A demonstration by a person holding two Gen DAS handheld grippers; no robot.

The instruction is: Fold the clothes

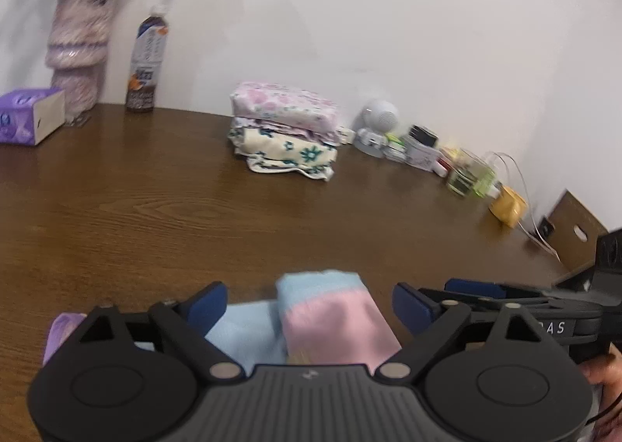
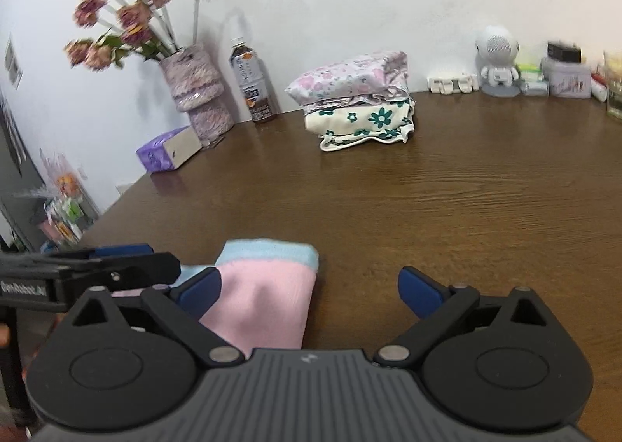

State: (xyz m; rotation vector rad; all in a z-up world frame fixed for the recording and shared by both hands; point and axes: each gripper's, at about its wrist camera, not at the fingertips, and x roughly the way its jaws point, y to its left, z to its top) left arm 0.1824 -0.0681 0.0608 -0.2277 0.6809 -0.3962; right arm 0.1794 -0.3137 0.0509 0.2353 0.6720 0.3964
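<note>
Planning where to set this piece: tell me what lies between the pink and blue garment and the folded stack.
Nothing but bare wooden table. In the right wrist view, the pink and blue garment lies near the camera, the folded stack far back by the wall, nothing between them.

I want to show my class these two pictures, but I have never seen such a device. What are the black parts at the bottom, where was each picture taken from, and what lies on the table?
A person holds two hand-held grippers, each carrying a camera looking along its blue-tipped fingers. The left gripper and right gripper are both open, holding nothing. Between them a pink and blue garment lies on the brown table. Farther back sit a stack of folded clothes, a bottle and a vase of flowers.
</note>
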